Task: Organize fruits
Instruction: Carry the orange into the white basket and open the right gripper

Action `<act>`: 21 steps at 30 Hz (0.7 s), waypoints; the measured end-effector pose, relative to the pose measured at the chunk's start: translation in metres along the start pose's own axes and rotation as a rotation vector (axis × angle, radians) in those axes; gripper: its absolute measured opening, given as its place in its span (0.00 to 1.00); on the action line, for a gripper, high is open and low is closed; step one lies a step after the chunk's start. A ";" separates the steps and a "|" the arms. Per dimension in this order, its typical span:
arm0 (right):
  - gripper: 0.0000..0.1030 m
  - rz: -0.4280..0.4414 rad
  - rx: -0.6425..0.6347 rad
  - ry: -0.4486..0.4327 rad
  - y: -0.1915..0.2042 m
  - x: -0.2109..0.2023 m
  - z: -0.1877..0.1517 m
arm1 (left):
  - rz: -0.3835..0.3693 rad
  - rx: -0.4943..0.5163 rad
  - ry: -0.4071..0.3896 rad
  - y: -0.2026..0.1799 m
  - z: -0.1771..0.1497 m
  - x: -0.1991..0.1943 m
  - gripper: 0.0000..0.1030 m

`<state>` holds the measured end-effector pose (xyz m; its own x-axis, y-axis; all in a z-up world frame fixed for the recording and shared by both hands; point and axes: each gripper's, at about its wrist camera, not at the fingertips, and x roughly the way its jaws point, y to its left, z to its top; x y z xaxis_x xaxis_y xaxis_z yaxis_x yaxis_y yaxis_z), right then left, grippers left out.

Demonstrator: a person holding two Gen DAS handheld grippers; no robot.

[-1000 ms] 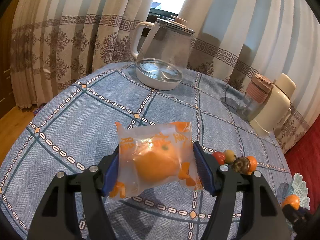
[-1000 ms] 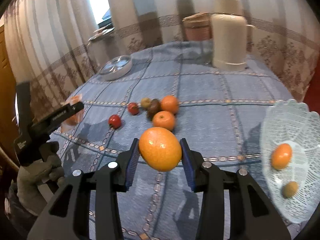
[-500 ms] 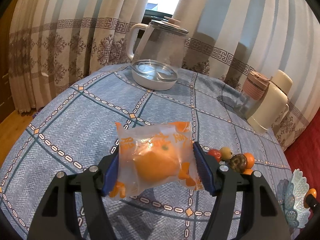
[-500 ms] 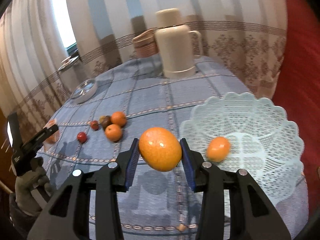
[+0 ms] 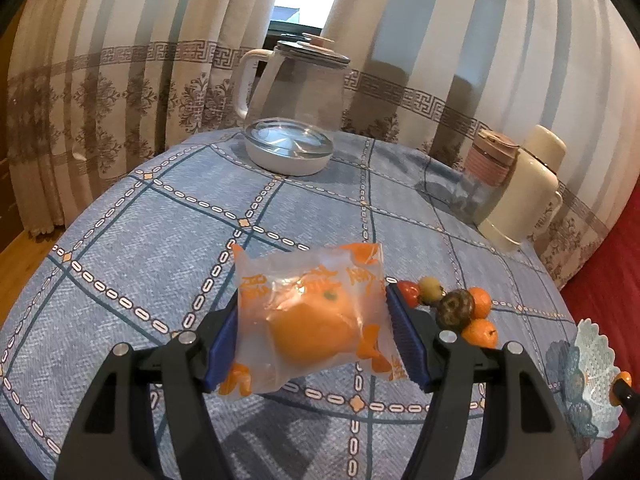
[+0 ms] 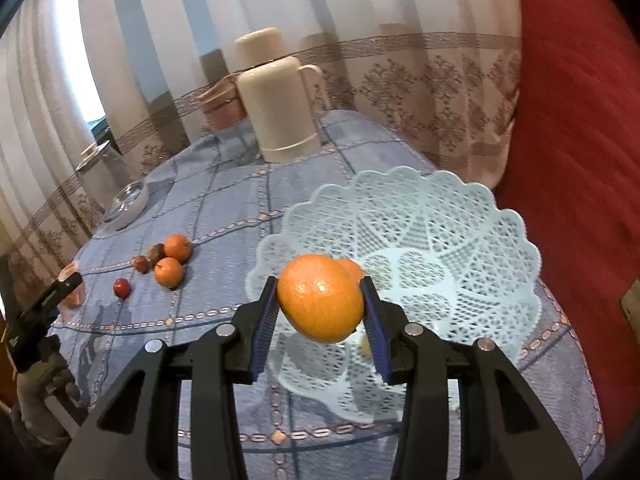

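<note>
My left gripper (image 5: 312, 330) is shut on a bagged orange (image 5: 310, 328) in a clear wrapper with orange print, held above the blue tablecloth. My right gripper (image 6: 322, 312) is shut on a large orange (image 6: 320, 298) and holds it over the near left rim of the white lace basket (image 6: 460, 240). Another orange (image 6: 352, 268) lies in the basket, mostly hidden behind the held one. A pile of loose fruit (image 6: 168, 260) sits on the cloth to the left, with a red one (image 6: 122, 287) apart. The pile (image 5: 452, 306) also shows in the left wrist view.
A glass kettle (image 5: 294, 120) stands at the back of the round table. A cream thermos (image 6: 276, 100) and a pink-lidded jar (image 5: 486, 176) stand at the far side. Curtains surround the table; a red sofa (image 6: 580, 120) is on the right. The basket (image 5: 588, 376) sits near the table edge.
My right gripper has carried the large orange rightward, from over the cloth to over the basket's rim. My left gripper has held the bagged orange and moved slightly.
</note>
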<state>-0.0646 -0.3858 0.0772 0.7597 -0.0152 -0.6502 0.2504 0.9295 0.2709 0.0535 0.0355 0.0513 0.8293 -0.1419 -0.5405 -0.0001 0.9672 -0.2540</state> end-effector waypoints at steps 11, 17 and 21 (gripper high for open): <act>0.41 -0.120 0.053 0.046 -0.038 0.013 -0.006 | -0.008 0.038 0.022 -0.011 -0.012 -0.002 0.65; 0.42 -0.134 0.064 0.049 -0.049 0.013 -0.005 | -0.026 0.068 0.037 -0.023 -0.018 -0.004 0.65; 0.42 -0.125 0.060 0.035 -0.050 0.010 -0.002 | -0.039 0.084 0.035 -0.032 -0.019 -0.007 0.65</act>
<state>-0.0706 -0.4313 0.0553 0.6993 -0.1158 -0.7054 0.3780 0.8974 0.2274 0.0366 0.0014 0.0482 0.8079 -0.1859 -0.5592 0.0803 0.9748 -0.2080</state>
